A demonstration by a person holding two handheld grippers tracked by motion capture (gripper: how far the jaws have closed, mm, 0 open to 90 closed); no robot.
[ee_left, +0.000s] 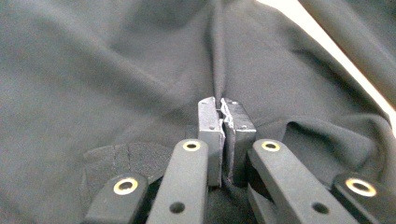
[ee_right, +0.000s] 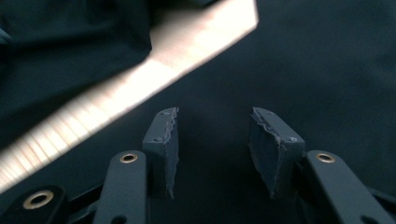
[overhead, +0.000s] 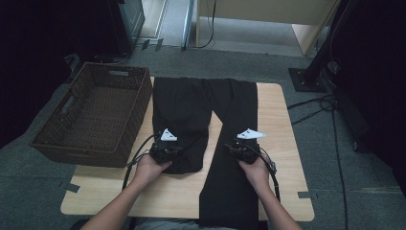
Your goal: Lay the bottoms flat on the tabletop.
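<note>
A pair of black trousers lies flat on the wooden table, waist at the far edge. The leg on the left ends short near my left hand, while the other runs down to the near edge. My left gripper rests on the short leg's lower end. In the left gripper view its jaws are shut, pinching a ridge of the black cloth. My right gripper sits over the long leg. In the right gripper view it is open above the fabric, with nothing between the pads.
A dark woven basket stands at the table's left edge, beside the trousers. Bare wood shows between the two legs. Cables and a stand base lie on the floor to the right. A black cabinet stands at the back left.
</note>
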